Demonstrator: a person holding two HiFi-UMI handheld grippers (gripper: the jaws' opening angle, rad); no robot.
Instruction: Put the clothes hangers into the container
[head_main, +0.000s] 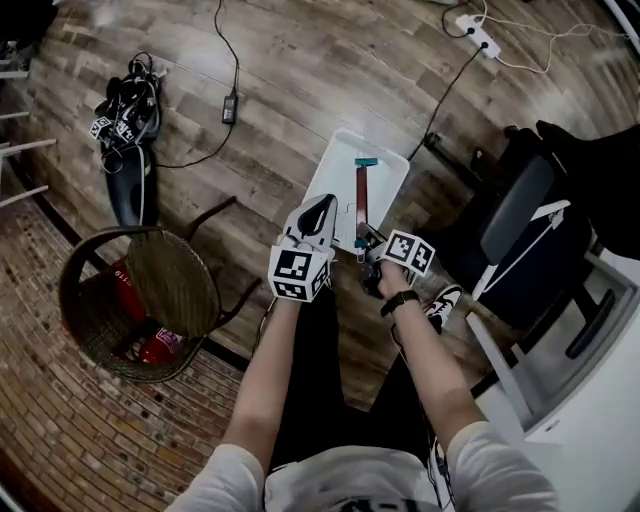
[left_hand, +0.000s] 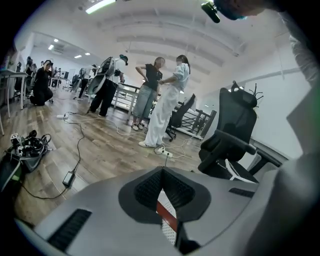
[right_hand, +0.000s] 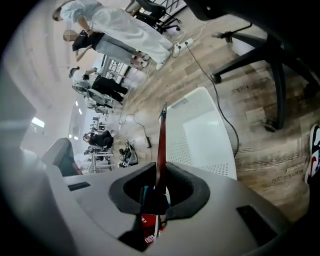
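Head view shows a person standing on a wood-plank floor with a pair of tongs in each hand, both held over a white container (head_main: 338, 168) that lies on the floor ahead of the feet. The right tongs (head_main: 362, 243) grip a reddish-brown clothes hanger (head_main: 360, 195) by its near end, so that the bar reaches out above the container, a teal clip at its far tip. The left tongs (head_main: 321, 208) hang just beside it on the left, over the container's near left edge, apart from the hanger. A wicker chair (head_main: 140, 300) stands well to the left and a black office chair (head_main: 530, 230) to the right. Left gripper view has the left tongs (left_hand: 161, 172) closed, pads meeting at the tip with nothing clamped; a slice of perforated white container (left_hand: 168, 229) and a red strip show through the gap behind them. Several people stand far across the room. Right gripper view has the right tongs (right_hand: 160, 175) pinched on the clothes hanger (right_hand: 161, 140), whose bar runs straight out from the pads above the container (right_hand: 205, 135).
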